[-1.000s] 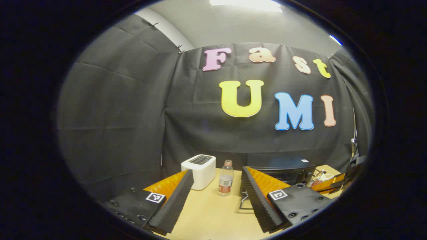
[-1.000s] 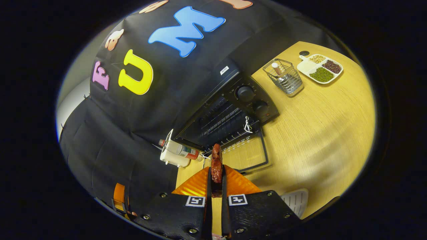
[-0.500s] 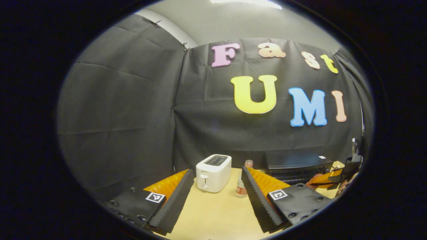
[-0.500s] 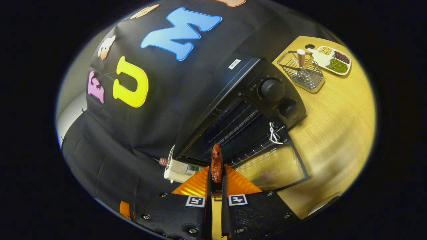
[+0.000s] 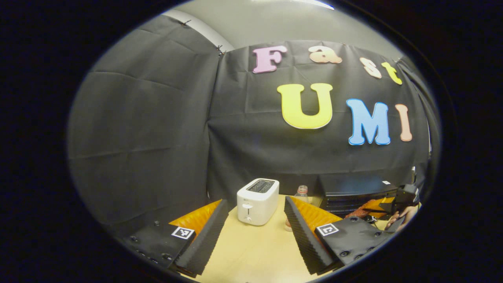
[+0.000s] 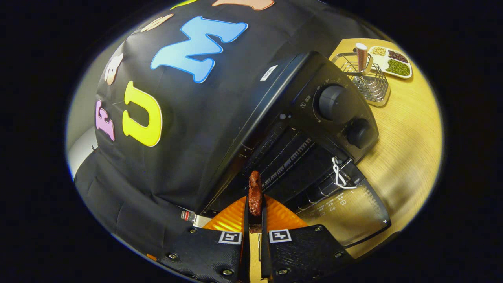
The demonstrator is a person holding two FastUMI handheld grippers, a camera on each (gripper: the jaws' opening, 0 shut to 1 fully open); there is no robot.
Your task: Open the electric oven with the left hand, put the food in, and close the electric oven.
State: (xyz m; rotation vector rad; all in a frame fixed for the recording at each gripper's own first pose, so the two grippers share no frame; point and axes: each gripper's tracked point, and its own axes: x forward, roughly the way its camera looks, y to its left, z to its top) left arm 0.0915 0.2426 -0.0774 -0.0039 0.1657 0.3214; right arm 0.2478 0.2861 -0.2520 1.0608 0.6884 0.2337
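Closer now, right gripper (image 6: 254, 204) clamping food (image 6: 255, 192) (reddish), at open oven (image 6: 298, 129)

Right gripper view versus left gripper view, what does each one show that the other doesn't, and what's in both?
Right gripper view: the right claw shut on a reddish piece of food, the oven's knobs, its lowered glass door, a wire basket and a tray of beans.

Left gripper view: the left claw open and holding nothing, with a white toaster ahead.

Both: the black oven, a bottle and the wooden table.
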